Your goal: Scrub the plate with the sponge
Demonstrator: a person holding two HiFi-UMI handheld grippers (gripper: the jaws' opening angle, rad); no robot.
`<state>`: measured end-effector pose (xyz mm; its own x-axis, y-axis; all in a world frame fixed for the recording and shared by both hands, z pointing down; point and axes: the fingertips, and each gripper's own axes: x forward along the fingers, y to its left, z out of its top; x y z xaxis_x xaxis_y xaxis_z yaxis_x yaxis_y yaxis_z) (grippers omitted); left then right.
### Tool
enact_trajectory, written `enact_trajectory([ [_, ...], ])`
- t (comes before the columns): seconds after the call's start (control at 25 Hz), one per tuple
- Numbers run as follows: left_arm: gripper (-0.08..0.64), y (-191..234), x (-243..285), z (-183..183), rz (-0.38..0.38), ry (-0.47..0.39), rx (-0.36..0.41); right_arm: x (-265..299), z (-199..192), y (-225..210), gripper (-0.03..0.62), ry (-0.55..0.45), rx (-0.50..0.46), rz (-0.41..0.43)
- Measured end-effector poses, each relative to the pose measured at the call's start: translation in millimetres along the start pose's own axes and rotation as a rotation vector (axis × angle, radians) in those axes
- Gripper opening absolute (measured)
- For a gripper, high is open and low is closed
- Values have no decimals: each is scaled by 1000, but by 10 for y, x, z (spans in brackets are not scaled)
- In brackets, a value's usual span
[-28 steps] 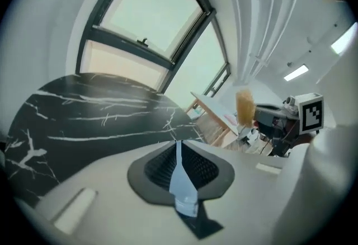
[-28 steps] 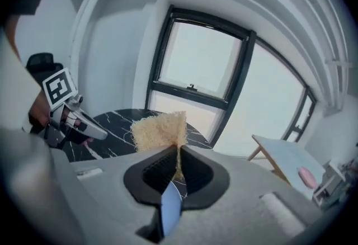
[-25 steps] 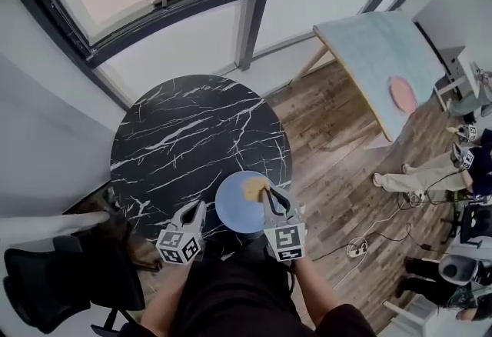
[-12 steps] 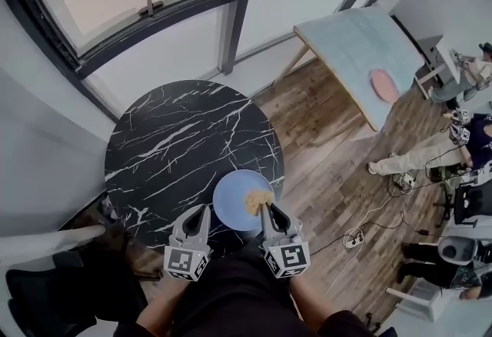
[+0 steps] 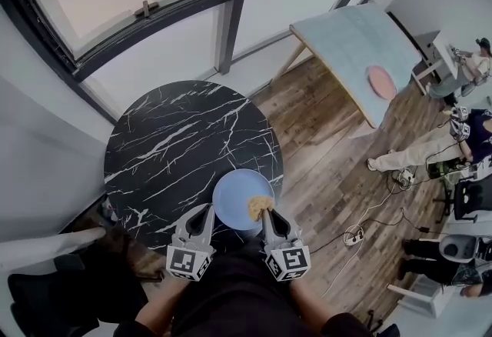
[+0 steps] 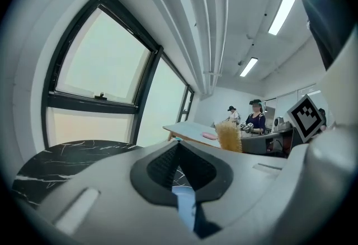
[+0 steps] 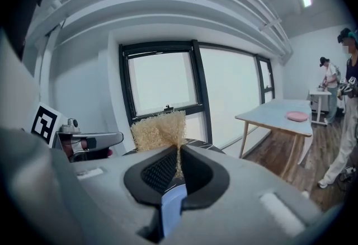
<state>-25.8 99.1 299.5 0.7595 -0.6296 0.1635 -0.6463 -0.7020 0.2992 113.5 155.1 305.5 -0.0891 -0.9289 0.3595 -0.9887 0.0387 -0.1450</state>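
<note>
The plate (image 5: 233, 195) is one light blue dish near the near edge of the round black marble table (image 5: 177, 135). There is one tan sponge (image 5: 260, 208), two grippers and two tables. The second, pale blue table (image 5: 346, 39) stands well apart and carries a single pink dish (image 5: 380, 83).

Over the blue plate there is only the sponge, at its near right part; I cannot tell if it touches the surface. The right gripper (image 5: 266, 213) pinches the sponge, and its own view shows the jaws pressed on the sponge's lower edge (image 7: 160, 129). The left gripper (image 5: 207, 208) has its jaws pressed together with nothing between them, its tips just beside the plate's near left rim.

A second ago the sponge was over the plate's far middle. It now sits nearer the person, and the left gripper stands closer to the rim than before.
</note>
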Motion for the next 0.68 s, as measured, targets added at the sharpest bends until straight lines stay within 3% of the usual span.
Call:
enact_trajectory([
  [0.68,1,-152,93,-44,0,9,-23,-16,-67,-110,18,20,-15,34],
])
